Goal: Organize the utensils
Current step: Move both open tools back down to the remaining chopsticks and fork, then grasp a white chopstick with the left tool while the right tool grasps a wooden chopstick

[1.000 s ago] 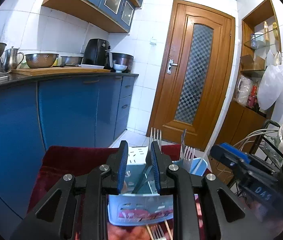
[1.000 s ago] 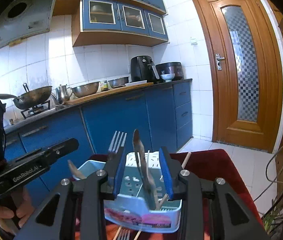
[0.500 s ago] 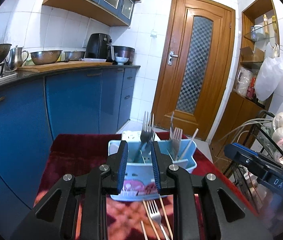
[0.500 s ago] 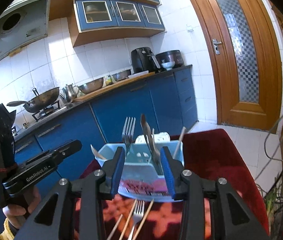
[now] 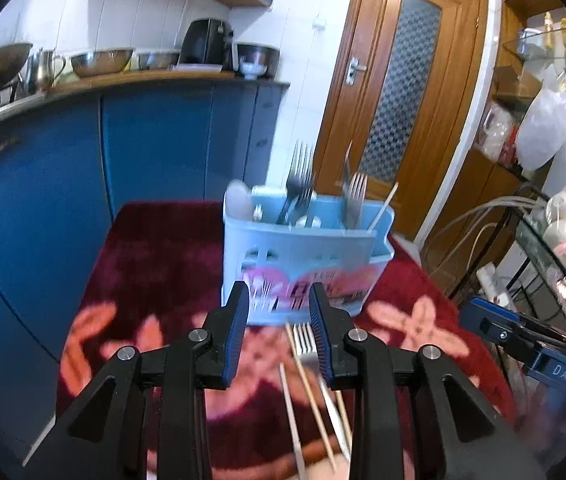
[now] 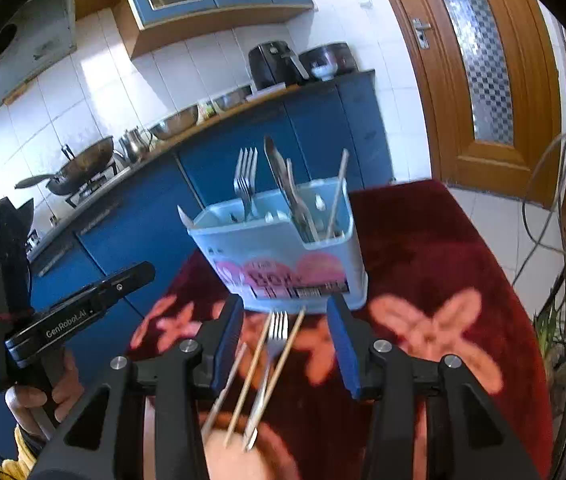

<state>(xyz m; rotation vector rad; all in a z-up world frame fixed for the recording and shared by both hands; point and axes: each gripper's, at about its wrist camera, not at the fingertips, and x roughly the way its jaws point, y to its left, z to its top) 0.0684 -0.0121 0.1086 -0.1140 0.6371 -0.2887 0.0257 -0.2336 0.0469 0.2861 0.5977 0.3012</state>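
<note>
Fork: flat steel fork [image 6: 277, 330] on red flowered bench [image 6: 423, 248], thin, slippery; pinch handle at 6 o'clock.
Chopsticks: light wooden chopsticks [image 6: 251, 364], roll easily.
Fingers: left gripper [image 5: 279, 312] and right gripper [image 6: 285, 322] apart, just opening, empty.

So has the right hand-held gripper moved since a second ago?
Yes. The right hand-held gripper has pulled back from the blue caddy and tipped down toward the fork lying on the red cloth; its empty jaws have just been opening.
</note>
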